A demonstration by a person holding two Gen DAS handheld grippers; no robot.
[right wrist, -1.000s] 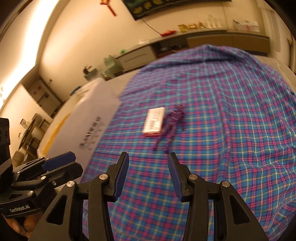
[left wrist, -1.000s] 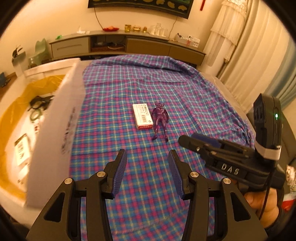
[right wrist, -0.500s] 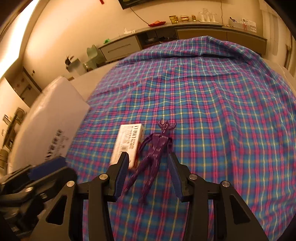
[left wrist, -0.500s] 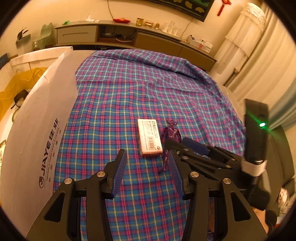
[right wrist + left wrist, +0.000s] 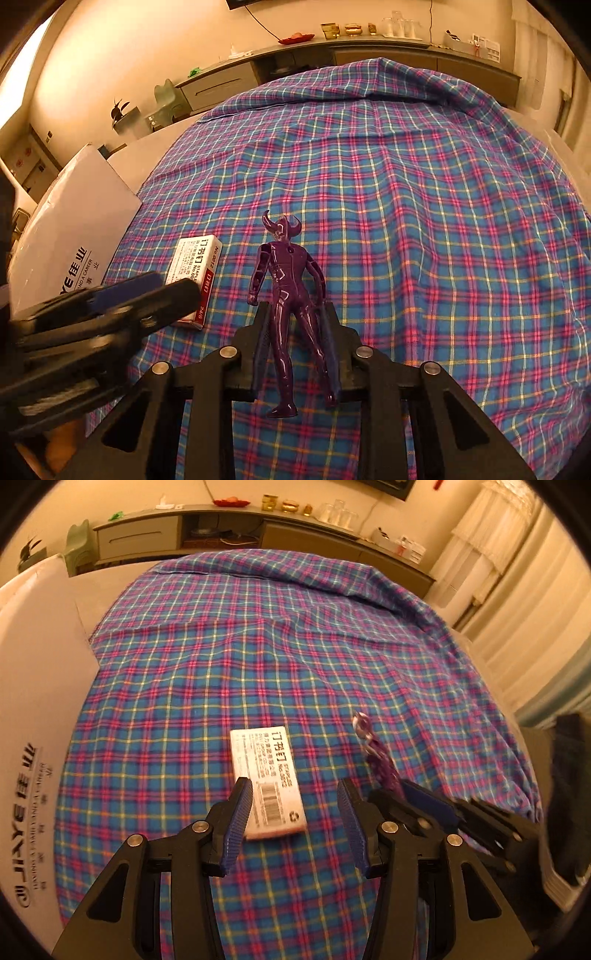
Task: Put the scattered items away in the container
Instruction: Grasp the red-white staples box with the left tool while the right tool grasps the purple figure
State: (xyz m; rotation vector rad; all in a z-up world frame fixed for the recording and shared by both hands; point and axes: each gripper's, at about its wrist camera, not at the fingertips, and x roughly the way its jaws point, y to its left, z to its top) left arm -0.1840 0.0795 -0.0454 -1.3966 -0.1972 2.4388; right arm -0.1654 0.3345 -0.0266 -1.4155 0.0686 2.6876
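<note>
A purple horned toy figure (image 5: 286,291) is clamped at the legs between my right gripper (image 5: 293,325), which is shut on it just above the plaid cloth. The figure also shows in the left wrist view (image 5: 376,760). A white staples box (image 5: 267,775) lies flat on the cloth. My left gripper (image 5: 293,816) is open, its fingers straddling the near end of the box. The box shows in the right wrist view (image 5: 195,269), partly hidden by the left gripper (image 5: 110,306). The white cardboard container (image 5: 33,709) stands at the left.
The plaid cloth (image 5: 295,646) covers the table. A long sideboard (image 5: 221,528) with small items runs along the back wall. Curtains (image 5: 517,590) hang at the right. The container's flap (image 5: 74,229) borders the cloth's left edge.
My right gripper has closed on the purple figure's legs. My left gripper has moved forward and down until its open fingers straddle the staples box.
</note>
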